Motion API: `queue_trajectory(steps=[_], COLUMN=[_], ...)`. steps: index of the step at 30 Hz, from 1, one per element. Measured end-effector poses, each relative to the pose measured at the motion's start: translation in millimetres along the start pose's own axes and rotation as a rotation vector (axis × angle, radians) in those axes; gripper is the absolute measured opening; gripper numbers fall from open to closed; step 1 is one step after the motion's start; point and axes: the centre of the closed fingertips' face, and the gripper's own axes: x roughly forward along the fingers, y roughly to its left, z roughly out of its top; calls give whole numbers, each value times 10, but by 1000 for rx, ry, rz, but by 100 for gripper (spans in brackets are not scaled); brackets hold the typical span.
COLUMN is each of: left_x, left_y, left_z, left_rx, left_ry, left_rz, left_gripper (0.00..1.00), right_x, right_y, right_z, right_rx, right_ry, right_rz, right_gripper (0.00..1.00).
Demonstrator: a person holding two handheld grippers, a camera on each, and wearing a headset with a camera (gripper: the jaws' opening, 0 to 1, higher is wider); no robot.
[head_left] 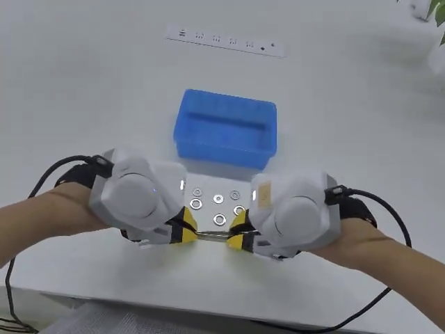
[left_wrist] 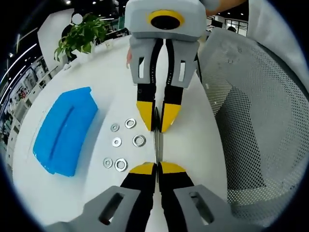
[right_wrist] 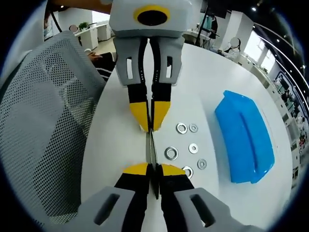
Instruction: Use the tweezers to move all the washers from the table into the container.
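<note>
Gripping tweezers end to end: left gripper and right gripper face each other, jaws of each pressed nearly together on one end of tool; tweezers on person's side of blue container; six washers loose on table between tweezers and container; washers judged light, hard, flat, slippery; best pinched across ring wall, one tip through hole; tweezers thin, springy; squeeze mid-arms.

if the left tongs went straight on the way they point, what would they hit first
The right tongs, facing them head-on, with the tweezers both are shut on spanning the gap; depth is hard to judge.
</note>
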Motion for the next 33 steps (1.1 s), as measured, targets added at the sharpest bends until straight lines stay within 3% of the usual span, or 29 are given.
queue_trajectory(steps=[5,18,28,33], left_x=[-36,-291,-462,-496], left_y=[-24,38,33,8], left_z=[4,39,301,494], left_rx=[57,92,111,115], left_ry=[33,47,-25,-68], left_rz=[-7,0,11,22], left_gripper=[6,6,6,6], right_x=[-24,-86,-188,-234], right_y=[32,1,-28,-33], right_z=[28,236,255,223], right_rx=[-16,-3,50,78], right_ry=[-21,-141,-235,-277], right_rz=[-22,-79,-119,-140], right_gripper=[8,7,6,7])
